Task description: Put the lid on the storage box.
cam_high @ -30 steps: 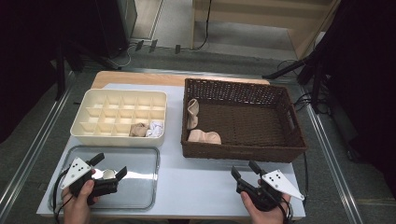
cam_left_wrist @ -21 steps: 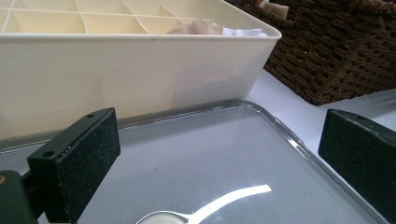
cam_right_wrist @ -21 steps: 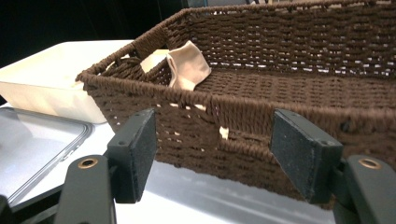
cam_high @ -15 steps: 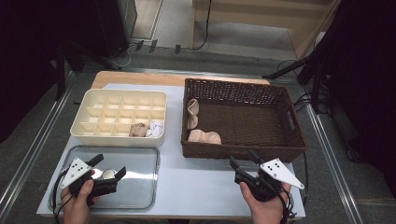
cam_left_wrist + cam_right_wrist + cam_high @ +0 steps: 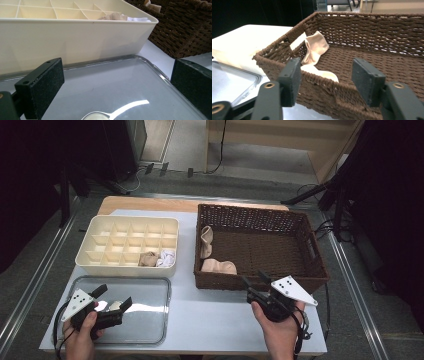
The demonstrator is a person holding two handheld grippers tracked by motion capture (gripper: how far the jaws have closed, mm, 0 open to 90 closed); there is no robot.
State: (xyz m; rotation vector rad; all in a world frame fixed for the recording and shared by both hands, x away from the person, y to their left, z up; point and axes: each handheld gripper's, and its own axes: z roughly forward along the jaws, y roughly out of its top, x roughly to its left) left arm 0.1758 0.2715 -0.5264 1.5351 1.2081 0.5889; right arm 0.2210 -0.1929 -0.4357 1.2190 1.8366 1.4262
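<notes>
High view: the right gripper (image 5: 254, 282) sits just before the basket (image 5: 260, 282), jaws wide apart and empty, aimed at the socks (image 5: 315, 48) lying against the basket's left wall. Over the clear tray (image 5: 160, 292), the left gripper (image 5: 113, 297) hovers, jaws likewise wide and empty, beside the divided box (image 5: 127, 267).

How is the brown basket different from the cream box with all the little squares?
The wicker basket is dark brown and woven; the cream organizer box is smooth and pale. The basket is one open space; the box is split into many compartments. The basket is bigger and deeper than the box. Both are rectangular, sit on the table and hold rolled socks.
</notes>
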